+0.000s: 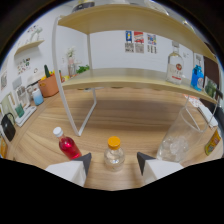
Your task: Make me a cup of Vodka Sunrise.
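Ahead-left of my gripper (114,163) lies the red bottle (68,145); dead center btwn my open fingers, not gripped, stands the orange-cap bottle (114,152); ahead-right is the ice cup (180,137). Best approach IMO: ease fwd, stay centered on the body, close gently w/o tipping it.

My one wide-angle camera rides on my claw (113,164), looking forward and down, close over the wooden desk (130,115), toward the white-framed shelf (125,80).
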`<state>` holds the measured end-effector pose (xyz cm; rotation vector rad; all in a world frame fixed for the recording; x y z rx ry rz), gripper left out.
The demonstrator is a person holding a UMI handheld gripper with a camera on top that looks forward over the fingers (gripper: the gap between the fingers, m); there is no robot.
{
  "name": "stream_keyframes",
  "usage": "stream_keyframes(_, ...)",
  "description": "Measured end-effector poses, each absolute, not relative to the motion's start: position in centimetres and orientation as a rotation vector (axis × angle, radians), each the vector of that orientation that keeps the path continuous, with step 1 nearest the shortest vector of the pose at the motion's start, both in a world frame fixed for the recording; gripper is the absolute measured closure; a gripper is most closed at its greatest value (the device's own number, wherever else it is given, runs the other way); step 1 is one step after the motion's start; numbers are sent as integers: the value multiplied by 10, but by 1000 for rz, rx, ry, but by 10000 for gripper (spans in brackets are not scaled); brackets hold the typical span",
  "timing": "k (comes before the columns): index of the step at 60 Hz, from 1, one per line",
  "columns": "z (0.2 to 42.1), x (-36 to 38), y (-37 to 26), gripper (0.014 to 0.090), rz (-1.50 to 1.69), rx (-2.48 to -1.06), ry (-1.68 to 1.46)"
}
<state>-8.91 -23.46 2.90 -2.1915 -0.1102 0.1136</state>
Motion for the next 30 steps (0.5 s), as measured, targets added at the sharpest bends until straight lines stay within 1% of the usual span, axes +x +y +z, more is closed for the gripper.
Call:
stream_keyframes(2,40,-87,-237,199,109,-2176,-111)
stream_keyframes(12,111,-74,-257,189,112,-2054,-133)
stream_keyframes(17,135,-59,-273,184,101,-2022,-144)
stream_keyframes(23,150,-32,-293,186,78,-2015,-119)
stream_keyframes(30,152,8,-315,187,75,-2049,-23)
